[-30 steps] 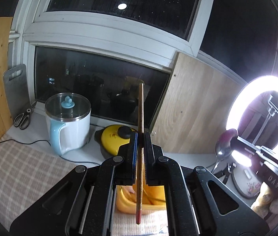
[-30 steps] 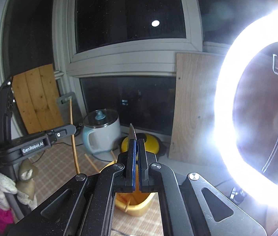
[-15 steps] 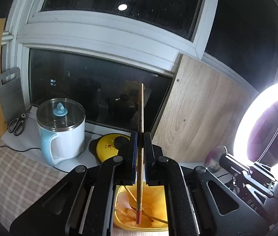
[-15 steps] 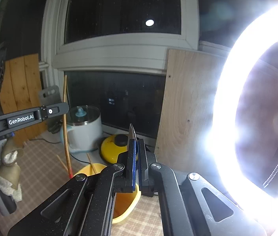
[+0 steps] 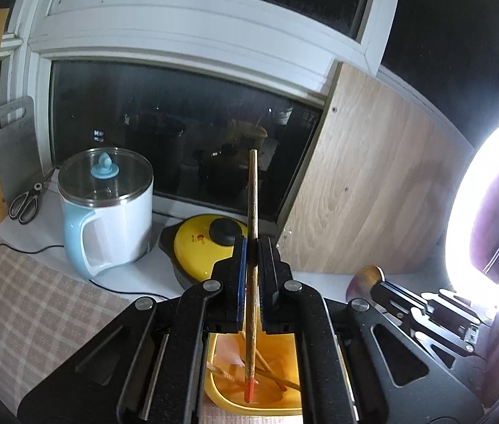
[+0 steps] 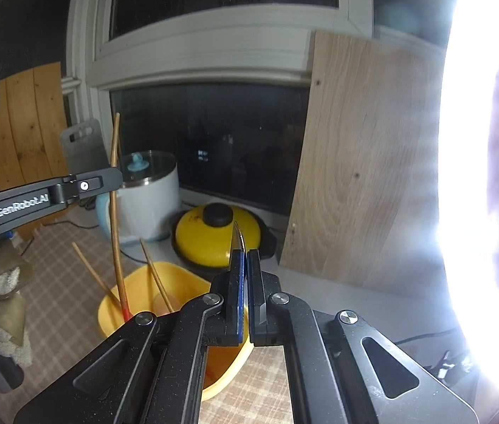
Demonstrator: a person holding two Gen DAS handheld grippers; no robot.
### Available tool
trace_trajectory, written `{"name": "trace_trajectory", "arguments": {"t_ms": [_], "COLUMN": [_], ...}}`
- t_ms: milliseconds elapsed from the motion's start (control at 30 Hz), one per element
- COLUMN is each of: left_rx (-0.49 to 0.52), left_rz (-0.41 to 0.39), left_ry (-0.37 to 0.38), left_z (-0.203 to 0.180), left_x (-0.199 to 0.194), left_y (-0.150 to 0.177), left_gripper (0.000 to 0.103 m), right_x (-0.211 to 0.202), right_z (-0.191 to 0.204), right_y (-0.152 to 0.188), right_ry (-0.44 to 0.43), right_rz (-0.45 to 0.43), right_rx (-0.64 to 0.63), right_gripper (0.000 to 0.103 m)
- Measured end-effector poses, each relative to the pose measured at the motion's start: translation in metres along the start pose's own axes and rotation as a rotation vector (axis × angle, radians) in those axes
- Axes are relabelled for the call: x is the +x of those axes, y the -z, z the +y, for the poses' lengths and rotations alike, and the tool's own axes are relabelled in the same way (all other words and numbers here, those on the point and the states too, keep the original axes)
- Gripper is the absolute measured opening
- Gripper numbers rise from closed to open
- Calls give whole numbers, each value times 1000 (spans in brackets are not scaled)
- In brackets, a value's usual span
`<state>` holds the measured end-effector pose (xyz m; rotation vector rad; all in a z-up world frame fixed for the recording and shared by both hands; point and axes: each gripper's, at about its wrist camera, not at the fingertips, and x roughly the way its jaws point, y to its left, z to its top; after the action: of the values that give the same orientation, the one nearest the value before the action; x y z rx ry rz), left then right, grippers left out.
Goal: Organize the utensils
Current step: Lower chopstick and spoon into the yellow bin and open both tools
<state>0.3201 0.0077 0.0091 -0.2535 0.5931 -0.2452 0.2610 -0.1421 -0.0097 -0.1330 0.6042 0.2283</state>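
My left gripper point(image 5: 253, 247) is shut on a wooden chopstick point(image 5: 252, 233) with a red tip, held upright, its red end down inside the yellow utensil holder point(image 5: 284, 397). Other chopsticks lie in the holder. In the right wrist view the left gripper point(image 6: 108, 182) holds the chopstick point(image 6: 115, 212) over the yellow holder point(image 6: 178, 275), where two more chopsticks lean. My right gripper point(image 6: 244, 258) is shut on a metal spoon point(image 6: 238, 238), seen edge-on, just right of the holder. The spoon bowl point(image 5: 364, 279) also shows in the left wrist view.
A white and blue kettle point(image 5: 108, 212) and a yellow lidded pot point(image 5: 207, 243) stand behind the holder by the window. A wooden board point(image 5: 373, 194) leans at the right. A bright ring light point(image 5: 479, 212) is at far right. Scissors point(image 5: 25, 205) and a grey cutting board are at far left.
My left gripper has lowered the chopstick so its red tip now sits in the yellow holder. My right gripper with the spoon has moved closer to the holder.
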Motion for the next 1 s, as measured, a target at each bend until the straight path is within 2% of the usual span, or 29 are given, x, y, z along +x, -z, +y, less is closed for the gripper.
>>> {"name": "trace_trajectory", "arguments": {"t_ms": [533, 1000], "left_rx": [9, 37], "left_rz": [95, 143], "left_ry": [20, 35], "left_z": [5, 1], "left_x": [3, -3], "left_y": [36, 49], "left_gripper": [4, 4], "right_x": [17, 17], "right_z": [-7, -7], "right_y": [15, 17], "right_ry": [-49, -74], "right_rz": [76, 99], "right_rx": [57, 91], "right_gripper": [0, 4]}}
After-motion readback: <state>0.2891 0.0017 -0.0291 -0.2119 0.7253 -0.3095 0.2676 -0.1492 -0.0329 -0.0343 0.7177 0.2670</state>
